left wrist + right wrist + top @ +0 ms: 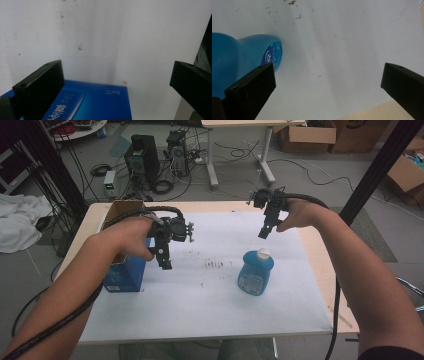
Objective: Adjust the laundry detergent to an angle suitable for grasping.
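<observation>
A blue bottle [255, 272] with a white cap stands upright on the white sheet [210, 305], right of centre. My right gripper [264, 231] hangs open above and behind it, and its own view has the bottle [239, 57] at the left, behind the left jaw. A blue box [125, 272] with an open brown top stands at the sheet's left edge. My left gripper [164, 262] hovers open just right of that box, with nothing between its jaws. Below the left gripper [117, 82] lies the blue box [100, 102], printed with white lettering.
The wooden table [320, 250] carries the white sheet, which has small brown stains [214, 265] near its middle. Cables trail from both grippers over the table sides. Behind the table are computer towers [142, 157], a desk and cardboard boxes [307, 135] on the floor.
</observation>
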